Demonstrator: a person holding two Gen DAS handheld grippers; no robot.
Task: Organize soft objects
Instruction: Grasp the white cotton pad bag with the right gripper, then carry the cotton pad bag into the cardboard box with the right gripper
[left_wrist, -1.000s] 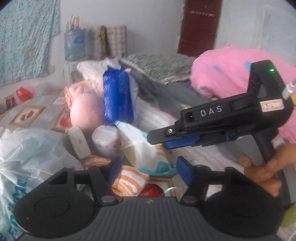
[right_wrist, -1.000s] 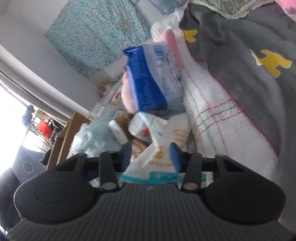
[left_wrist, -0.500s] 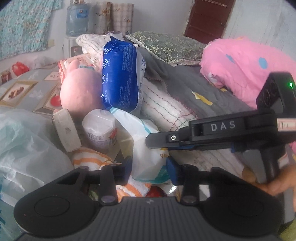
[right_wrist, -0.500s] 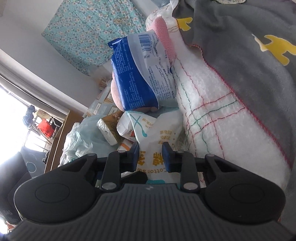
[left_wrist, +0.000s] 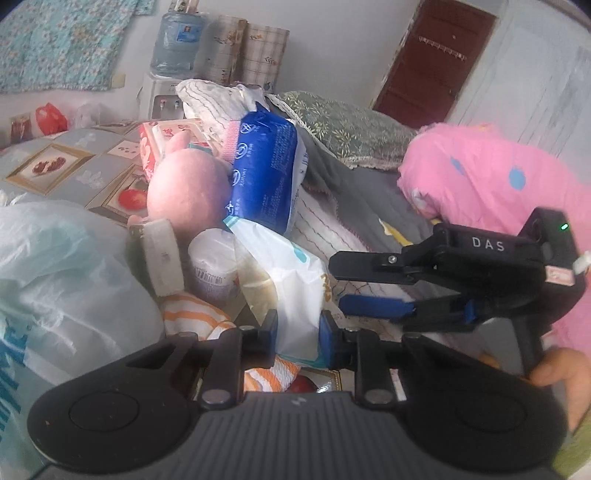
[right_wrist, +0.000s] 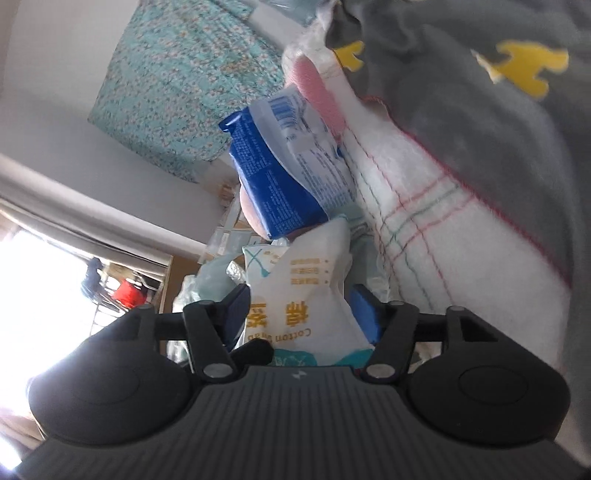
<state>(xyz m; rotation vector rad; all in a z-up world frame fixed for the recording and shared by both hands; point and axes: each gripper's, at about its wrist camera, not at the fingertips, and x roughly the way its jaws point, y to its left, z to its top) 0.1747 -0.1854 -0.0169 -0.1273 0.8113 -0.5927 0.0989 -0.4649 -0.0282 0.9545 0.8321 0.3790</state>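
Two claws are seen at one white cotton-pad packet (left_wrist: 295, 295). The left claw (left_wrist: 295, 332) is closed on the packet's lower end, both blue pads pressed against it. The right claw (right_wrist: 303, 314) is held spread, its fingers set either side of the same packet (right_wrist: 306, 299) with a gap on the right. The packet is propped among clutter on the bed, below a blue pack (left_wrist: 264, 177) and beside a pink plush (left_wrist: 188, 188).
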